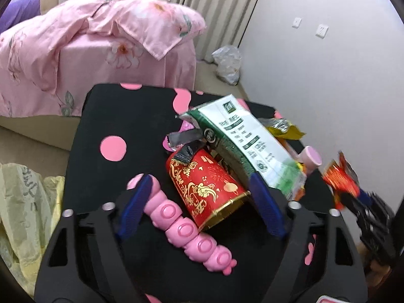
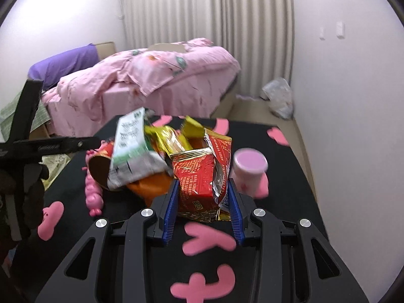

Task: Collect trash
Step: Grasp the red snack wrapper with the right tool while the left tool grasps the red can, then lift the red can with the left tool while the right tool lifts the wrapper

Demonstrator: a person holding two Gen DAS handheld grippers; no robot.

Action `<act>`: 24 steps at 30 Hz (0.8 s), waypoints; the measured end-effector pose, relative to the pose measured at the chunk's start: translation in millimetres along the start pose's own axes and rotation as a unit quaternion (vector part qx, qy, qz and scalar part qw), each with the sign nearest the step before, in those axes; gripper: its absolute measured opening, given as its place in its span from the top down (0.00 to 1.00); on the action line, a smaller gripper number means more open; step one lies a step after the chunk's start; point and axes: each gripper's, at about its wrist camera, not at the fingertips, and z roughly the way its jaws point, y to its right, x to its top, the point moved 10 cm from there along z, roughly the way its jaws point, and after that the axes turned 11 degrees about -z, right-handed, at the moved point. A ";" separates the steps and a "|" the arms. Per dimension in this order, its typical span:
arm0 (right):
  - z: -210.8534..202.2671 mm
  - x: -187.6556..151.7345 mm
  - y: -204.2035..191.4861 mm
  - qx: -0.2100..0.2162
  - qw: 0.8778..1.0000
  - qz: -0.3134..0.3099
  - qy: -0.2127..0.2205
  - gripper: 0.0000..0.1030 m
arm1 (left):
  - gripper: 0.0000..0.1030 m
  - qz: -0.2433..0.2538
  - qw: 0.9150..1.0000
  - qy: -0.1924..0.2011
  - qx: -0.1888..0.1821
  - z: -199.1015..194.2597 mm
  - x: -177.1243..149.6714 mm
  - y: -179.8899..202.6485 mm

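A pile of trash lies on a black table (image 1: 113, 116) with pink patches. My left gripper (image 1: 202, 192) is open around a red paper cup (image 1: 204, 184) lying on its side. A pink caterpillar toy (image 1: 192, 229) also lies between its fingers. A green and white carton (image 1: 247, 139) leans over the cup, beside a yellow wrapper (image 1: 282, 126). My right gripper (image 2: 204, 197) is shut on a red snack wrapper (image 2: 197, 176), both pads against its sides. In the left wrist view the right gripper (image 1: 353, 194) and its wrapper are blurred at the right edge.
A pink lidded cup (image 2: 248, 174) stands just right of the red wrapper. A bed with a pink floral cover (image 1: 75, 50) is behind the table. A clear plastic bag (image 1: 227, 63) sits by the wall, and a yellowish bag (image 1: 22, 202) hangs at the table's left.
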 end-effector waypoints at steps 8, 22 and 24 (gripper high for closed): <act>6.6 -31.1 -2.1 0.002 0.999 0.021 -0.025 0.66 | 0.41 0.019 1.000 -0.018 -0.006 21.2 -11.9 11.2; -5.0 -21.5 -18.4 0.013 1.000 0.020 -0.005 0.65 | 0.48 0.012 0.999 0.015 -0.042 -32.0 -14.9 9.7; -5.7 -23.0 -19.5 0.016 1.000 0.022 -0.007 0.65 | 0.45 0.003 0.999 0.023 -0.042 -31.0 -15.2 8.9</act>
